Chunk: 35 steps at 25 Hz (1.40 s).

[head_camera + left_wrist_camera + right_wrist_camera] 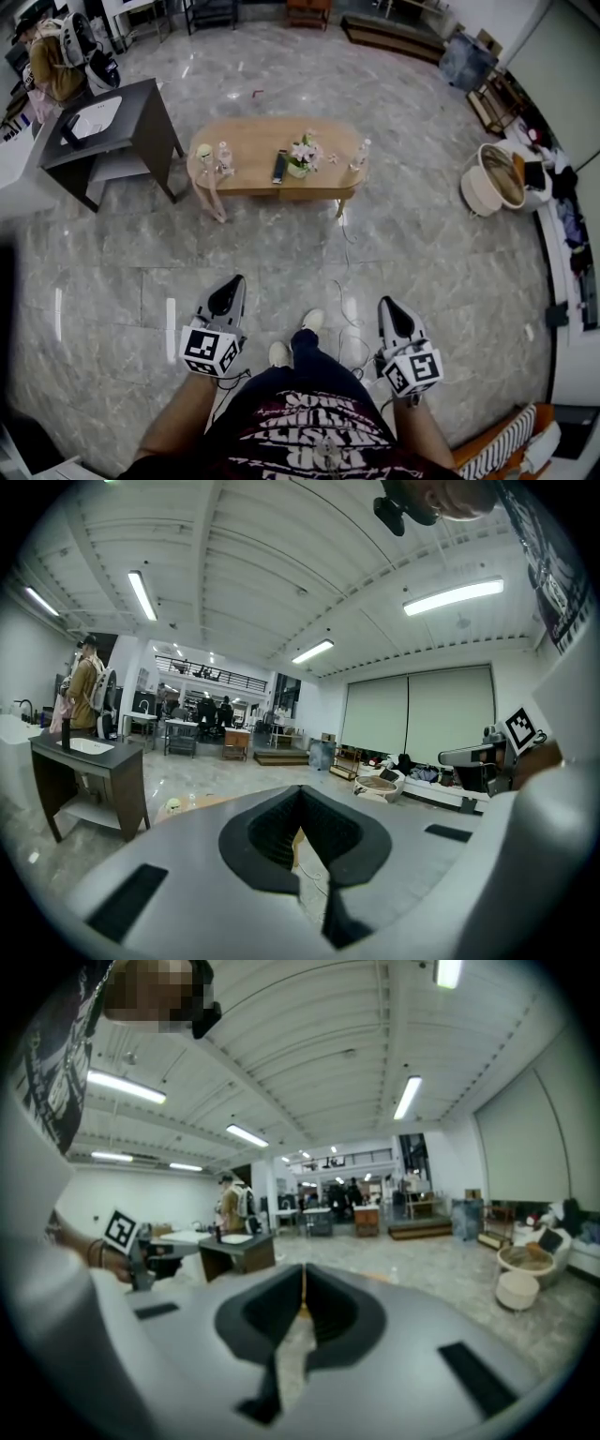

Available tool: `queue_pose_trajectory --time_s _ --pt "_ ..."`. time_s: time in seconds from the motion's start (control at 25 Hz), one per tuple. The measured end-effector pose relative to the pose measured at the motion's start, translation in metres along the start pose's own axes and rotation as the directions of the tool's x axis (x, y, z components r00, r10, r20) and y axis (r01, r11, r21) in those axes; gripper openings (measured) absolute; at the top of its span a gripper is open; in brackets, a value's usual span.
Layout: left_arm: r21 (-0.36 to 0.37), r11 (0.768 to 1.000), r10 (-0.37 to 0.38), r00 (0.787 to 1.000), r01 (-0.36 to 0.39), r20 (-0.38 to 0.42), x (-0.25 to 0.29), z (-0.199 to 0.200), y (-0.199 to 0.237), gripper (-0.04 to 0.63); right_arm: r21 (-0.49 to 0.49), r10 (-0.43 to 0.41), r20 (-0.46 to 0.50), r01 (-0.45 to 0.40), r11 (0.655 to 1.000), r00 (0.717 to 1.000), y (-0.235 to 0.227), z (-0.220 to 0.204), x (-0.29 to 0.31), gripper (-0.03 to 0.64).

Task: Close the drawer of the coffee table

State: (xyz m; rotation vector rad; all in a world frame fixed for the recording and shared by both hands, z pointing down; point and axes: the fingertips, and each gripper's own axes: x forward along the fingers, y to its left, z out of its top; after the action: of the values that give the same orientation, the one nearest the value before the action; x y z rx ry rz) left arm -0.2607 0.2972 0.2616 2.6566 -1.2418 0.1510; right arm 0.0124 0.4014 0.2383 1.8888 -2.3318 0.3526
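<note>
The coffee table is a light wooden oval on slim legs. It stands on the far middle of the grey marble floor, well apart from both grippers. From the head view its near side shows only as a plain wooden band, and I cannot tell where the drawer sits or whether it is open.

On the tabletop a small pot of flowers stands near the middle, with a dark remote just to its left. A clear bottle stands at the right end. Another bottle and a small round object stand at the left end. A thin cable trails across the floor from the table's right leg toward the near side.

The left gripper and right gripper are held low at the near edge, either side of the person's shoes. Both point toward the table. In the left gripper view, the left gripper has its jaws pressed together with nothing between them. The right gripper is likewise closed and empty in its own view.

Left of the table stands a dark side table. Beyond it, at the far left, is a person with a backpack. A round pale basket sits at the right.
</note>
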Motion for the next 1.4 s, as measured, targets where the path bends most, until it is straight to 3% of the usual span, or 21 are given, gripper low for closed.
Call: queue_pose_trajectory --time_s 0.72,1.4 --pt "-0.021 0.998 0.061 0.998 -0.061 -0.025 0.024 0.002 0.021 0.023 0.022 0.051 -0.01 -0.051 0.998 0.999 -0.02 0.004 0.049 0.035" --pt "-0.059 0.998 0.03 0.998 -0.034 -0.058 0.083 -0.012 0.026 0.023 0.027 0.028 -0.077 -0.026 0.999 0.997 -0.055 -0.004 0.081 0.035"
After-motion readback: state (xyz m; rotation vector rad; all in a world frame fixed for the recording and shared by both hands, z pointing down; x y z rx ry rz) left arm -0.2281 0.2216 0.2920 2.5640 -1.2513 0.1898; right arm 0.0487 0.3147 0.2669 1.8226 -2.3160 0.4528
